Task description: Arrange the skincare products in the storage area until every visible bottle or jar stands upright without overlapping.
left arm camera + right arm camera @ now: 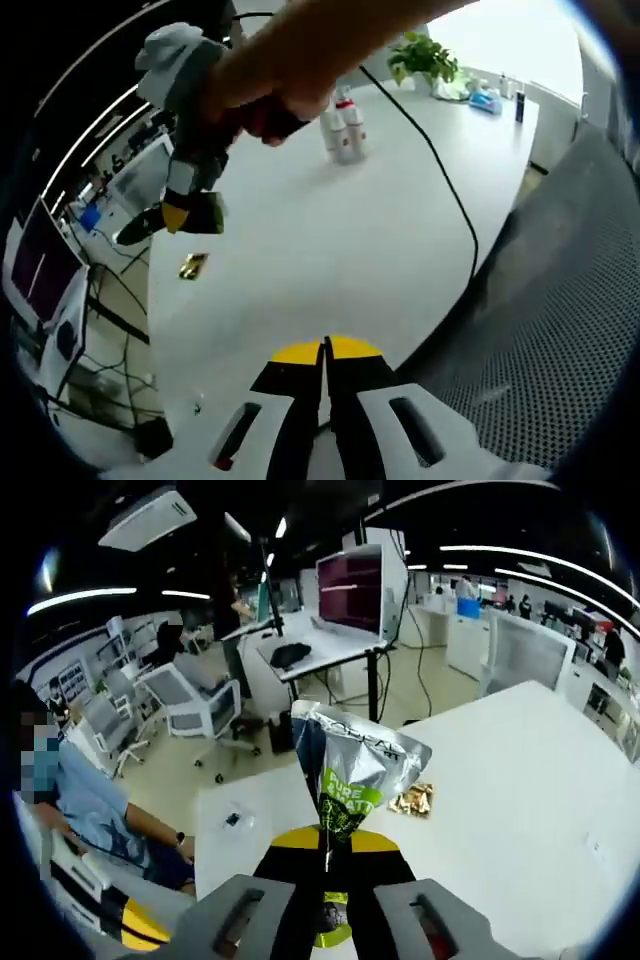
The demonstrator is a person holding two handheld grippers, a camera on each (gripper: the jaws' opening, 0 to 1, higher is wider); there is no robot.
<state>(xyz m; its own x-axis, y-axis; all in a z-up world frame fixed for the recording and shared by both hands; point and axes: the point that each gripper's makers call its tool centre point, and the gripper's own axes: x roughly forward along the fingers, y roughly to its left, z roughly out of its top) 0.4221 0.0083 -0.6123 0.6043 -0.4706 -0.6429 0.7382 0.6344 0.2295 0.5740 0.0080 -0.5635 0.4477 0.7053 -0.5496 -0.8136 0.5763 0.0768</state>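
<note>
My right gripper [326,852] is shut on a silver sachet [352,765] with a green label, held upright above the white table [520,810]. In the left gripper view a hand holds this right gripper [180,215] over the table's left side, the sachet [208,212] at its tip. A small gold packet [193,265] [412,800] lies flat on the table beneath it. Two white bottles with red caps [343,132] stand upright further along the table. My left gripper [325,352] is low at the near edge, shut with nothing between its jaws.
A black cable [440,180] runs across the table. A potted plant [425,55] and small items stand at the far end. A grey mesh chair [570,300] is at the right. A person [90,800] sits beside the table, with office chairs [190,705] and a monitor [350,585] beyond.
</note>
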